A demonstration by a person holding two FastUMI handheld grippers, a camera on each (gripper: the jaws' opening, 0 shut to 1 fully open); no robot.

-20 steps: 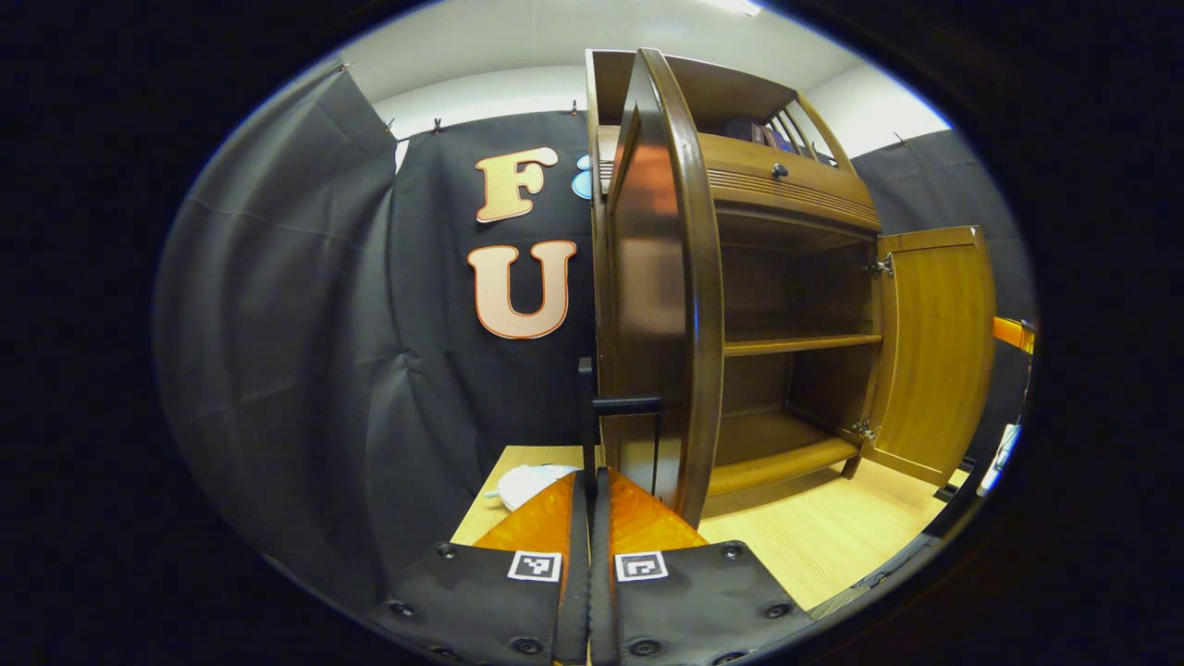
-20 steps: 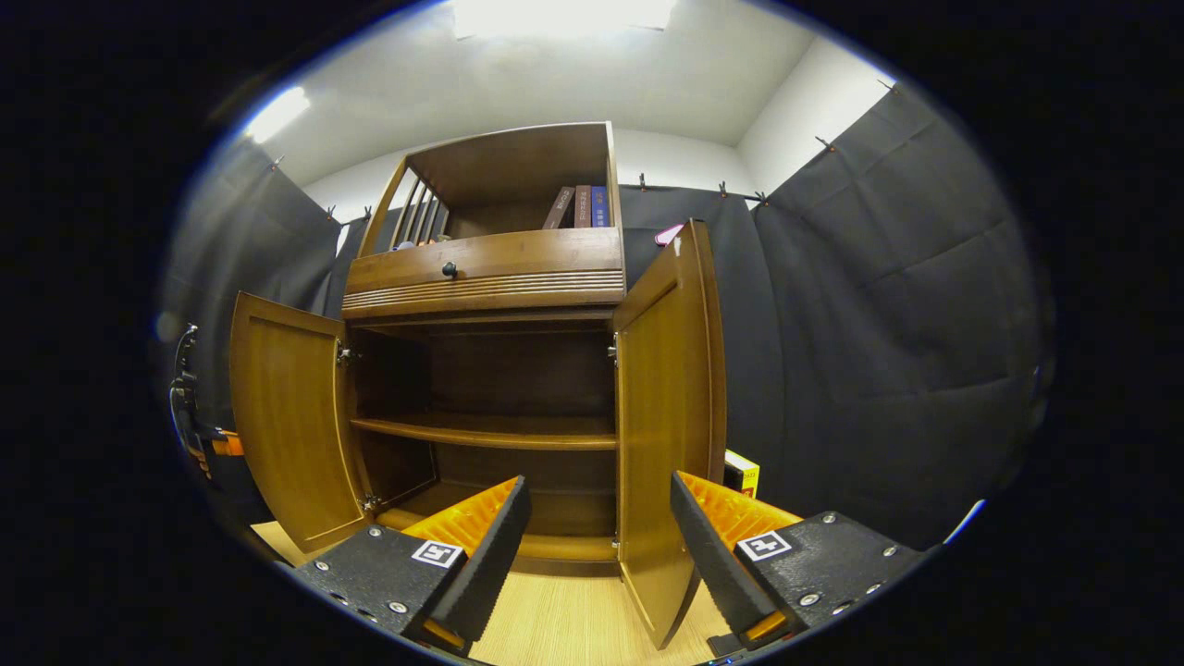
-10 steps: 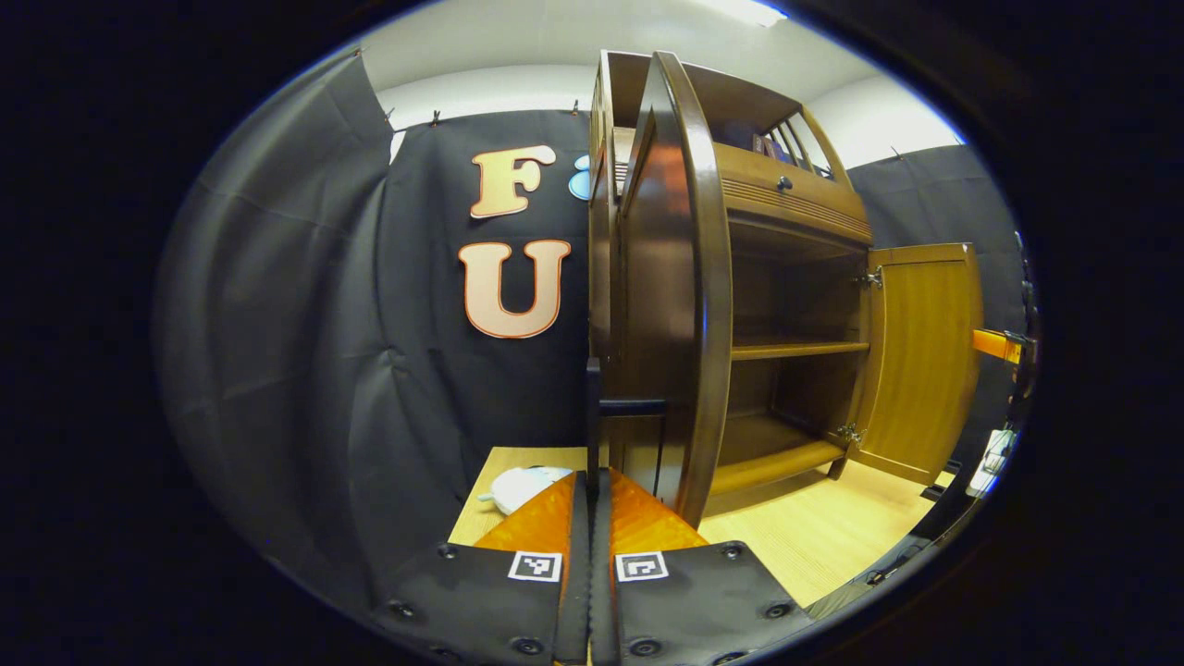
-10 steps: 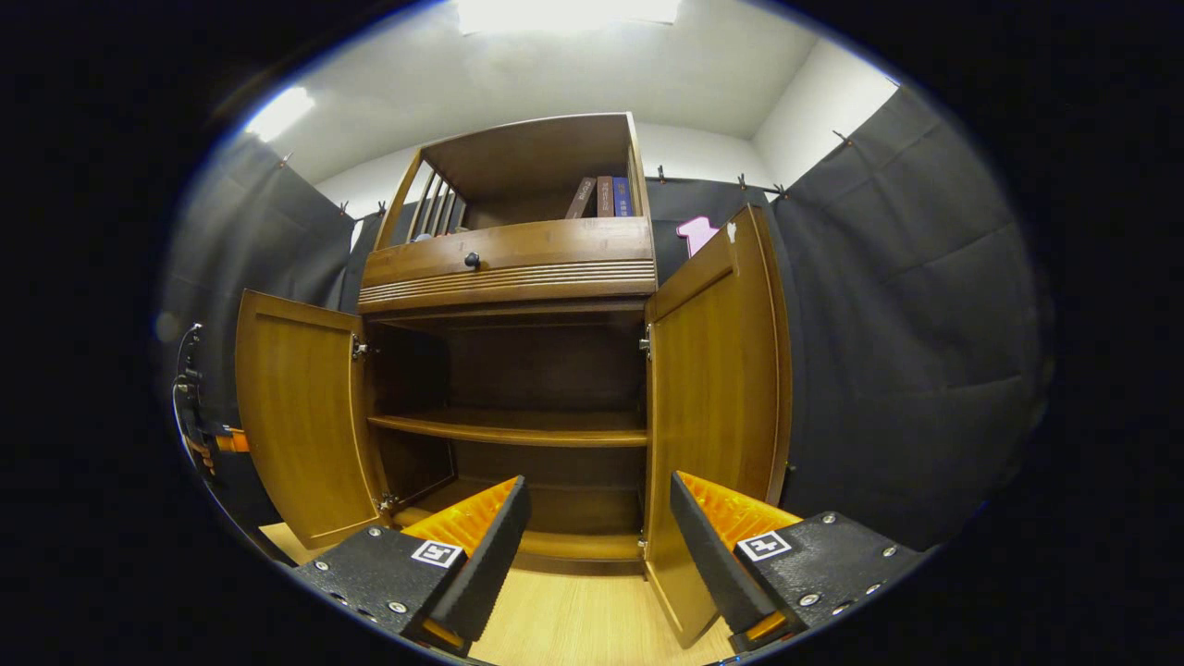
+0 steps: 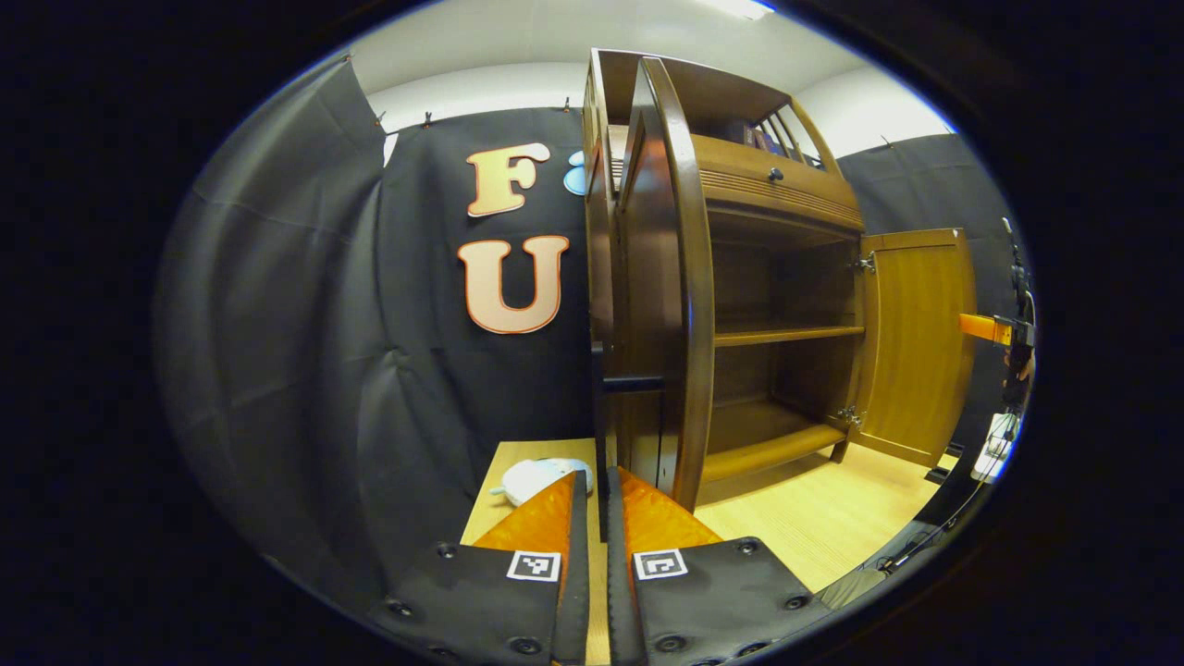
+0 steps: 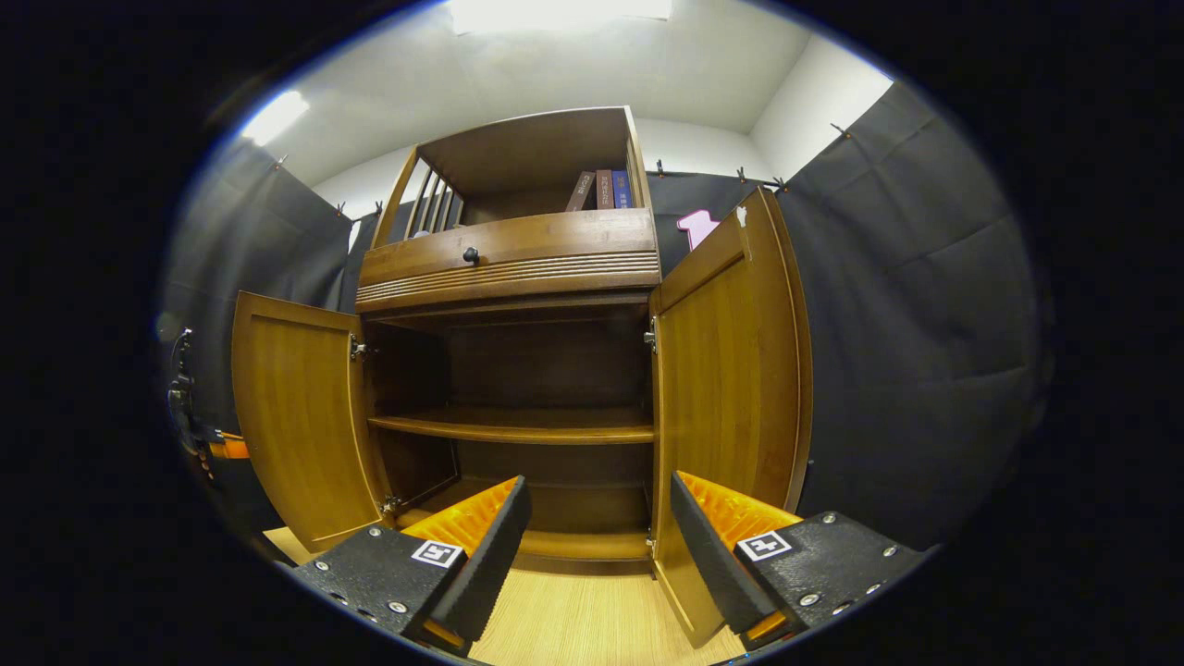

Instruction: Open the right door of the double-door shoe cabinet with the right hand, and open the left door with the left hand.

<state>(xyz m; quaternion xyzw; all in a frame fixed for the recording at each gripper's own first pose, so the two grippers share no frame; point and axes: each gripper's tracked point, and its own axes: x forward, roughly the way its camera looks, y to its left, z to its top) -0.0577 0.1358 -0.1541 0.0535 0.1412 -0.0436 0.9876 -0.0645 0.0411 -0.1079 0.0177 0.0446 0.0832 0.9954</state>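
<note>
The wooden shoe cabinet [image 6: 509, 250] stands with both doors swung out. In the left gripper view the left door [image 5: 661, 277] is seen edge-on, and its dark bar handle [image 5: 602, 398] runs down into the narrow gap of my left gripper [image 5: 599, 474]. The fingers stand slightly apart beside the bar. The right door [image 5: 911, 342] hangs wide at the far side. In the right gripper view my right gripper [image 6: 597, 490] is open and holds nothing, facing the cabinet's inside between the left door [image 6: 291, 416] and the right door [image 6: 731, 370].
Bare shelves [image 6: 518, 427] sit inside the cabinet. A drawer with a dark knob [image 6: 471, 254] and a few books [image 6: 601, 188] are above. A white object [image 5: 536, 478] lies on the wooden floor [image 6: 573, 620] left of the cabinet. Black cloth walls close in on both sides.
The right door has swung wider open. My left gripper's fingers have parted a little around the left door's handle. The right gripper has stayed open.
</note>
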